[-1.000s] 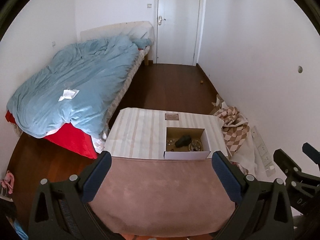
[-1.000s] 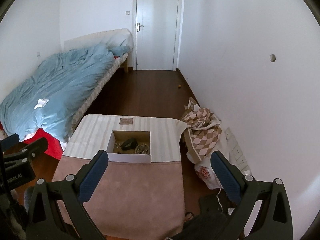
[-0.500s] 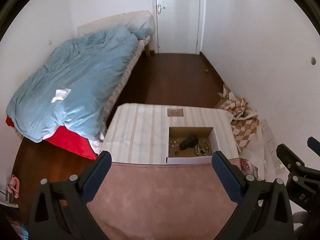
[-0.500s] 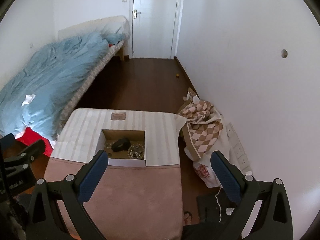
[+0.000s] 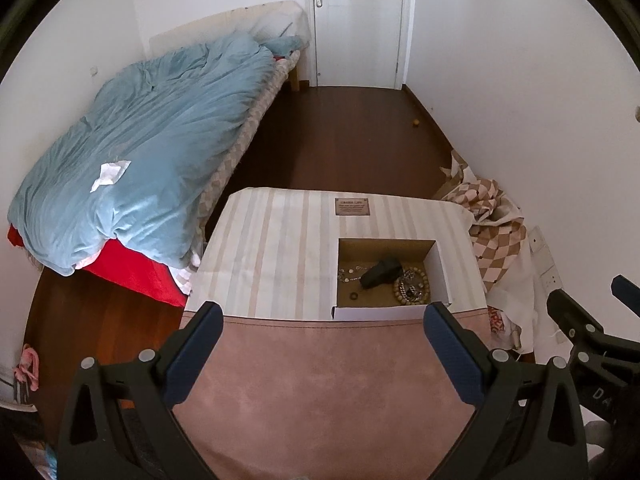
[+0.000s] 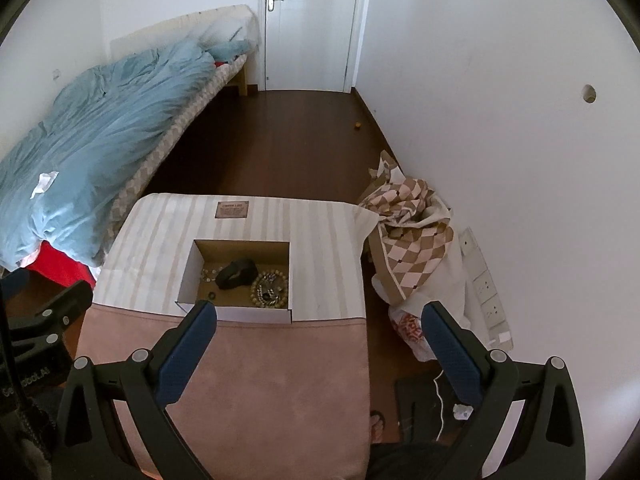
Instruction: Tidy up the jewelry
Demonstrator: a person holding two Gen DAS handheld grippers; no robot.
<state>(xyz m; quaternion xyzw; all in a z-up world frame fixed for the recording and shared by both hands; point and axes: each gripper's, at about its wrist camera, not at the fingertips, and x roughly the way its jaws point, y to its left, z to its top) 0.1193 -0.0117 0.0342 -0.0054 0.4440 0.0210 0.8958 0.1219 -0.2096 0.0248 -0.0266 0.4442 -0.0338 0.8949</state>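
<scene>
Blue duvet [image 5: 152,152], striped cloth [image 5: 280,248], pink cloth [image 5: 320,380], checked fabric [image 6: 412,220]

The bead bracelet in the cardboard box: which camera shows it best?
The left wrist view: the bead bracelet lies fully visible in the cardboard box, right of the black pouch. In the right wrist view, the bracelet is equally unobstructed but looks slightly smaller and darker.

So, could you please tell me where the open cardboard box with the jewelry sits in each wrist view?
Left wrist view: the cardboard box sits right of centre, just beyond the right finger of the left claw.
Right wrist view: the box sits left of centre, just beyond the left finger of the right claw.
Shared landmark: the small brown label on the striped cloth behind the box.
</scene>
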